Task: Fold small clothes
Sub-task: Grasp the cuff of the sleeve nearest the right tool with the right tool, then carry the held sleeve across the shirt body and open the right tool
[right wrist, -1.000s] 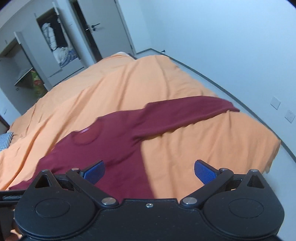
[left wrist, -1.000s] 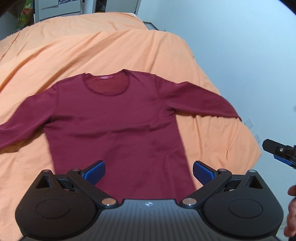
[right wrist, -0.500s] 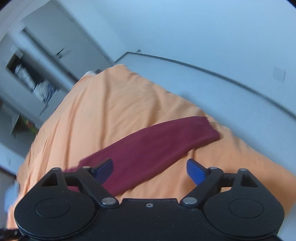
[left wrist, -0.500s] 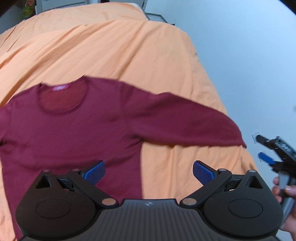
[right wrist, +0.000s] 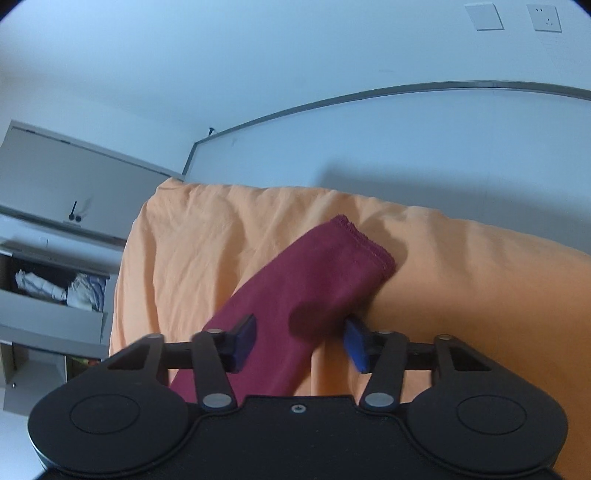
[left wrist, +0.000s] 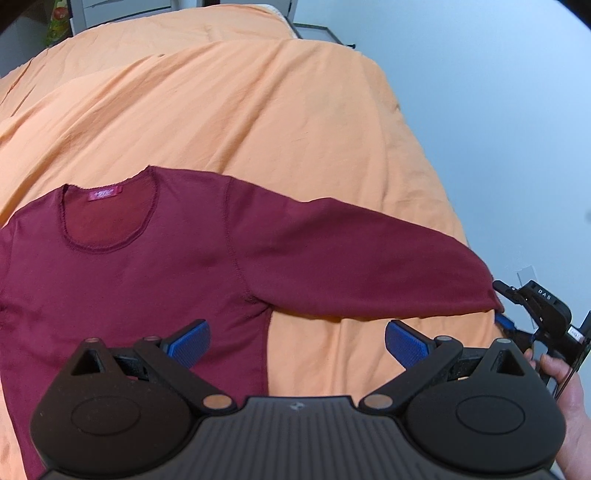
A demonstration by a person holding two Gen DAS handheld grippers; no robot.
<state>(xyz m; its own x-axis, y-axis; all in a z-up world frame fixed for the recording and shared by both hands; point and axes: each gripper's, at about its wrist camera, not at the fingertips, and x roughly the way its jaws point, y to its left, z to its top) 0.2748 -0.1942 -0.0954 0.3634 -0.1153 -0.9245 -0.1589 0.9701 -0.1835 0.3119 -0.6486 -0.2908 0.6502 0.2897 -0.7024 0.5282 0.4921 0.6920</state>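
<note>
A maroon long-sleeved shirt (left wrist: 140, 280) lies flat, front up, on the orange bedcover (left wrist: 229, 110), neckline and pink label toward the far side. Its right-hand sleeve (left wrist: 351, 266) stretches out to the bed's right edge. My left gripper (left wrist: 295, 341) hovers open over the shirt's armpit and side seam, holding nothing. My right gripper (left wrist: 503, 304) is at the cuff, one finger above it and one below. In the right wrist view the sleeve (right wrist: 314, 288) runs between the half-closed fingers of my right gripper (right wrist: 299, 345), the cuff (right wrist: 364, 243) beyond them; the pads have not pinched.
A hand (left wrist: 561, 373) holds the right gripper off the bed's right edge, close to the white wall (left wrist: 498, 92). A wardrobe with open drawers (right wrist: 55, 291) stands at the far left. Wall sockets (right wrist: 543, 18) sit high on the right. Bare bedcover (right wrist: 461, 295) lies beyond the sleeve.
Both views have swung right along the sleeve. My right gripper has moved in onto the cuff and its fingers have narrowed around it. The left gripper stays open.
</note>
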